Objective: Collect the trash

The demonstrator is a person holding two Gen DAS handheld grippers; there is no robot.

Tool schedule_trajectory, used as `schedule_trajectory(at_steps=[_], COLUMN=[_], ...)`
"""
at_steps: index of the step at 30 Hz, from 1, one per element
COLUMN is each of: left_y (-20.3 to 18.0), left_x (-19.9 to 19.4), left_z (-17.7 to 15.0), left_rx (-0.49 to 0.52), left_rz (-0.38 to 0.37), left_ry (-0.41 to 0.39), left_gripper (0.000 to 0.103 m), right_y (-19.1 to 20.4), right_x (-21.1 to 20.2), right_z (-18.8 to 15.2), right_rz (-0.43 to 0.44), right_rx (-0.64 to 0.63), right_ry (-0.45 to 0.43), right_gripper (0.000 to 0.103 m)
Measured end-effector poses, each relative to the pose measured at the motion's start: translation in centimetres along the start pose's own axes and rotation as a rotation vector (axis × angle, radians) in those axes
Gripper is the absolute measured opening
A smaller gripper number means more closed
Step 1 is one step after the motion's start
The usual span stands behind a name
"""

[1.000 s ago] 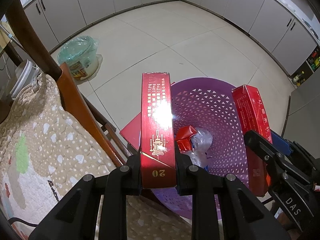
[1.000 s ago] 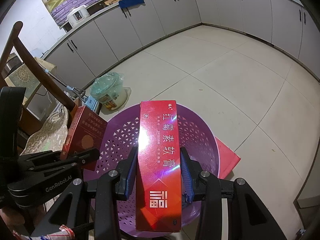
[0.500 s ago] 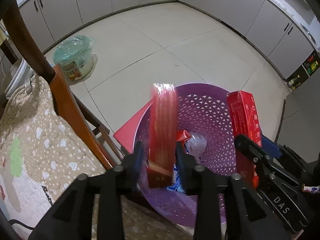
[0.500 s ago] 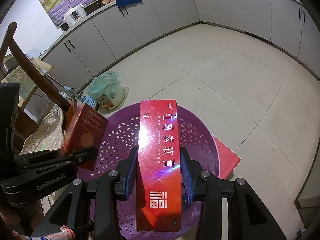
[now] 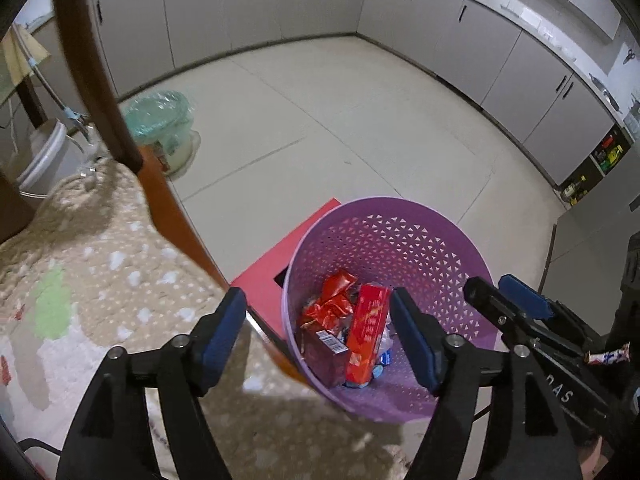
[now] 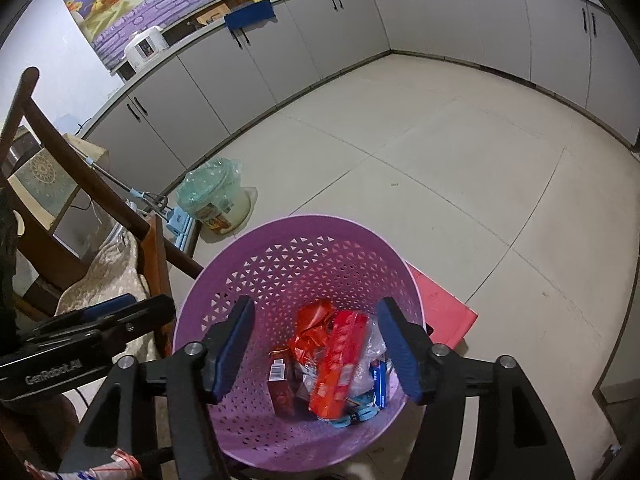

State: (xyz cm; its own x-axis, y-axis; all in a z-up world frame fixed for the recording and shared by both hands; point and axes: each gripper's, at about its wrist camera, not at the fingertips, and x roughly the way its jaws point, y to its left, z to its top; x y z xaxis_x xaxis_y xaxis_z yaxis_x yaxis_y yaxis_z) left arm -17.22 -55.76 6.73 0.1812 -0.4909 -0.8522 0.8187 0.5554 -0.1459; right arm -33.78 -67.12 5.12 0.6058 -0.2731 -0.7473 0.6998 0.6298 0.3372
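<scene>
A purple perforated basket (image 5: 420,240) (image 6: 304,248) stands on the floor below both grippers. Inside lie a long red carton (image 5: 368,332) (image 6: 340,364), a dark red box (image 5: 324,354) (image 6: 280,386), a crumpled red wrapper (image 5: 334,300) (image 6: 314,324), clear plastic and blue scraps. My left gripper (image 5: 318,336) hangs above the basket's near rim, its jaws opening and nothing between its pads. My right gripper (image 6: 316,352) is over the basket's middle, jaws opening too, with nothing held. Each gripper shows at the edge of the other's view.
A wooden chair (image 5: 100,92) with a beige spotted cushion (image 5: 100,280) stands left of the basket. A flat red board (image 5: 280,264) lies under the basket. A pot wrapped in green plastic (image 6: 212,196) sits on the tiled floor. Grey cabinets (image 6: 440,20) line the walls.
Both grippers have opened and let go of their red boxes, which now lie in the basket. The left gripper has risen and tipped back.
</scene>
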Motion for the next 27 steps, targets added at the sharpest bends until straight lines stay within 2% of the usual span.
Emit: schedule_trajectory(at_steps=[8, 12, 21, 27], left_y=[0.6, 0.7, 0.1, 0.8], left_x=[-4.4, -7.2, -14.9, -19.6], left_z=[-2.1, -3.3, -6.4, -8.6], left_rx=[-0.011, -0.001, 0.053, 0.014], left_rz=[0.069, 0.104, 0.235, 0.283], left_ry=[-0.063, -0.123, -0.330, -0.470], left_gripper=[0.077, 0.078, 0.086, 0.095], right_y=[1.4, 2.6, 4.8, 6.2], right_x=[-2.7, -4.3, -8.9, -12.6], right_z=[-0.8, -1.5, -3.6, -5.0], right_rz=[-0.011, -0.020, -0.064, -0.103], right_rx=[-0.015, -0.043, -0.117, -0.168], right_ry=[-0.032, -0.057, -0.149, -0.219], right_gripper=[0.075, 0.076, 0.086, 0.090])
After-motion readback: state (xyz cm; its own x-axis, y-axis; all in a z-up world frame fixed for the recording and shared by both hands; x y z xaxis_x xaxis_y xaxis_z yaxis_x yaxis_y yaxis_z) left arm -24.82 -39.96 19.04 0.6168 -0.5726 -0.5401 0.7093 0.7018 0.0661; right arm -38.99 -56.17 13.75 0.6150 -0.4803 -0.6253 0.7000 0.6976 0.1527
